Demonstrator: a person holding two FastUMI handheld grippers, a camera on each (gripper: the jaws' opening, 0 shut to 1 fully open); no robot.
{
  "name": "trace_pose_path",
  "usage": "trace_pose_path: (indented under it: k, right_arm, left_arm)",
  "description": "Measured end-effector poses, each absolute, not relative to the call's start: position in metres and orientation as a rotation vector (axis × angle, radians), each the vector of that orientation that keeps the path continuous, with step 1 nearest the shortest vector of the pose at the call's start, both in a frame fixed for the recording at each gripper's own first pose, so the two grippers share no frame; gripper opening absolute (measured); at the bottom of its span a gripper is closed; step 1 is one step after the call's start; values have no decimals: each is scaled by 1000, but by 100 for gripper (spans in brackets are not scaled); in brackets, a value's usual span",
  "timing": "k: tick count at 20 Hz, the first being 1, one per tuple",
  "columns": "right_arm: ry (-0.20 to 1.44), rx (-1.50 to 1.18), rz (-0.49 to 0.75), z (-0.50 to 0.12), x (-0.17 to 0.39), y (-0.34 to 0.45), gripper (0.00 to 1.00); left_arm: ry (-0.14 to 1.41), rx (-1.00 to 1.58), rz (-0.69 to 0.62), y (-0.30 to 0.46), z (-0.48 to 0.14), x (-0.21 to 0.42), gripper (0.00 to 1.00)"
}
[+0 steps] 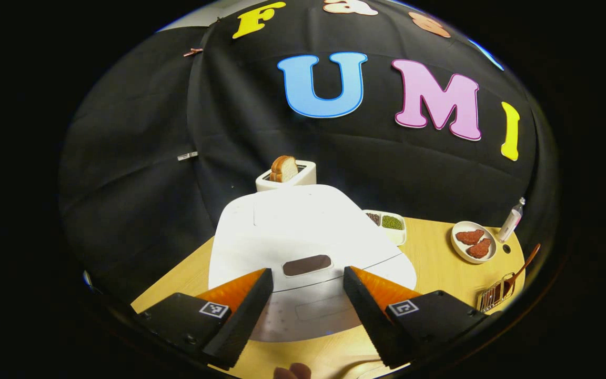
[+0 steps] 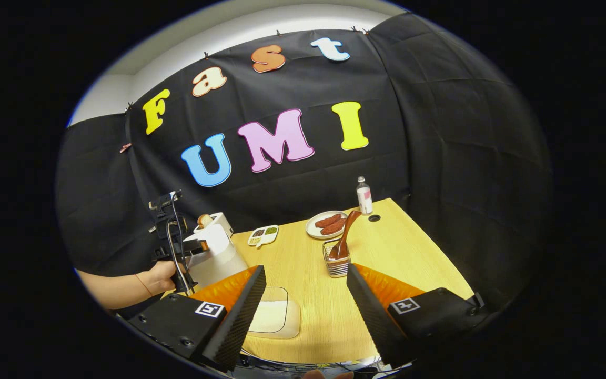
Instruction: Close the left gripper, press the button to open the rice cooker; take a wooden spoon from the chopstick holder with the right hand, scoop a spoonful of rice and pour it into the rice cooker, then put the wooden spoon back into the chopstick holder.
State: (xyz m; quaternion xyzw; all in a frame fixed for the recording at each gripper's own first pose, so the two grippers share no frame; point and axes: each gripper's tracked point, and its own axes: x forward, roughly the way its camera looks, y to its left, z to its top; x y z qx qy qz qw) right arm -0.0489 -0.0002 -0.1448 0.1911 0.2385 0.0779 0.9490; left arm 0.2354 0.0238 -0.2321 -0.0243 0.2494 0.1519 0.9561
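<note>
The white rice cooker (image 1: 303,231) sits with its lid down right in front of my left gripper (image 1: 307,270). That gripper is open, its fingers spread either side of the dark panel (image 1: 306,265) on the lid. In the right gripper view the cooker (image 2: 218,258) stands at the table's left, with a hand (image 2: 163,273) holding the left gripper over it. My right gripper (image 2: 305,268) is open and holds nothing. Ahead of it the wire chopstick holder (image 2: 337,265) carries the wooden spoon (image 2: 346,231), upright and leaning. A clear tray of rice (image 2: 272,316) lies just below the right gripper's fingers.
A toaster (image 1: 287,176) with a bread slice stands behind the cooker. A divided dish of beans (image 1: 390,223), a plate of meat pieces (image 1: 474,242) and a small bottle (image 1: 511,218) sit along the back. The holder (image 1: 495,296) with its spoon is near the table's right edge.
</note>
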Motion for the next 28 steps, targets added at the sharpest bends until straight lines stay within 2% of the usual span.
trace_pose_path:
  k: [6, 16, 22, 28]
  right_arm:
    - [470, 382, 171, -140, -52, 6, 98]
    - [379, 306, 197, -115, -28, 15, 98]
    - [296, 248, 193, -89, -7, 13, 98]
    - [225, 199, 196, -70, 8, 15, 98]
  left_arm:
    - [355, -86, 269, 24, -175, 205, 94]
    - [94, -70, 146, 6, -56, 88, 93]
    - [24, -40, 70, -16, -23, 30, 93]
    - [6, -2, 35, -29, -14, 5, 93]
